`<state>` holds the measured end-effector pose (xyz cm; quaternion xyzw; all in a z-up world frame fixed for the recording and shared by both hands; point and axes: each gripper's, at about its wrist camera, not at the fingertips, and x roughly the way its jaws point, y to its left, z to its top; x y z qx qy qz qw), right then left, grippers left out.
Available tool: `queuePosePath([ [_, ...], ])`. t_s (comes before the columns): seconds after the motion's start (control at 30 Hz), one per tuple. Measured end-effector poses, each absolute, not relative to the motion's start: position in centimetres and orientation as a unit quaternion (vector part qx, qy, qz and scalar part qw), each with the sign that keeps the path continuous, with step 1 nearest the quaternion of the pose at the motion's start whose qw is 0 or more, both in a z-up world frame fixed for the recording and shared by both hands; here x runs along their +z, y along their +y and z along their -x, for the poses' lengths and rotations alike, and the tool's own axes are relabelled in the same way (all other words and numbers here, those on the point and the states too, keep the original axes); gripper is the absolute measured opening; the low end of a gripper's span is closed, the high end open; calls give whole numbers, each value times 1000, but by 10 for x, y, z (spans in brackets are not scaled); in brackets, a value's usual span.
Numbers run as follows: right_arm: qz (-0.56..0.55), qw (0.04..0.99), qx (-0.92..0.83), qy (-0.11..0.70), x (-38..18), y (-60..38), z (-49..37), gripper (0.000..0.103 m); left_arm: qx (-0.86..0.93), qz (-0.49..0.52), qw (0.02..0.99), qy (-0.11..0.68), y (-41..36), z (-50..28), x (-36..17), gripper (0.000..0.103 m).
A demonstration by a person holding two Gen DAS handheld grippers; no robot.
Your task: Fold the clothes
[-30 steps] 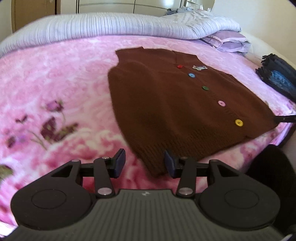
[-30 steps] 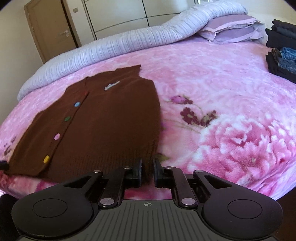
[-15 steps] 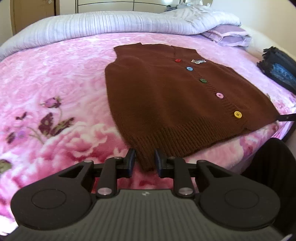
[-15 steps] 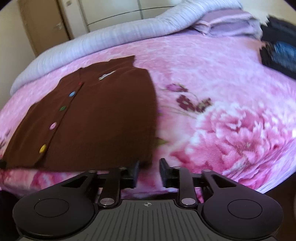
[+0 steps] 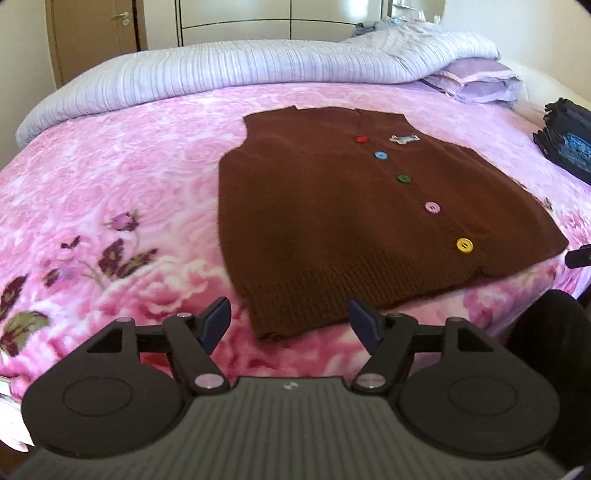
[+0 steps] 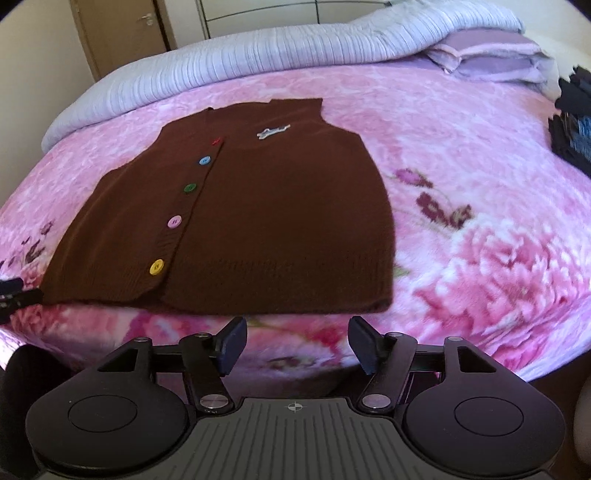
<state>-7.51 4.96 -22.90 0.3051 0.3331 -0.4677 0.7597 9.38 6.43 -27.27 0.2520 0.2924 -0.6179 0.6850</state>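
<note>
- Left gripper (image 5: 290, 321): jaws, nearly closed half a second ago by the vest's (image 5: 332, 206) hem corner, now spread wide and hold nothing.
- The brown vest lies flat on the pink blanket (image 5: 110, 177), 5 buttons up, collar toward 12 o'clock.
- Right gripper (image 6: 295, 341): jaws also spread wider, empty, hem at 12 o'clock.
- Both corners released; the vest shows no fold.

I am in a home bedroom: a bed (image 5: 110, 177) under a pink floral blanket, pillows (image 5: 476, 79) at its head, wardrobe doors (image 5: 236, 18) and a door (image 5: 96, 33) beyond it.
</note>
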Motion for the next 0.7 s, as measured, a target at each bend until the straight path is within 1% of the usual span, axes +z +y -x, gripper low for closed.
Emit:
queuePosePath([
  [0.1, -315, 755, -469, 334, -233, 52, 69, 65, -612, -226, 689, 315, 63, -96, -272, 69],
  [0.33, -318, 746, -467, 352, -240, 56, 58, 66, -616, -240, 673, 331, 61, -89, -280, 70],
  [0.7, -317, 745, -461, 363, -245, 62, 48, 66, -609, -247, 677, 331, 65, -86, -284, 70],
])
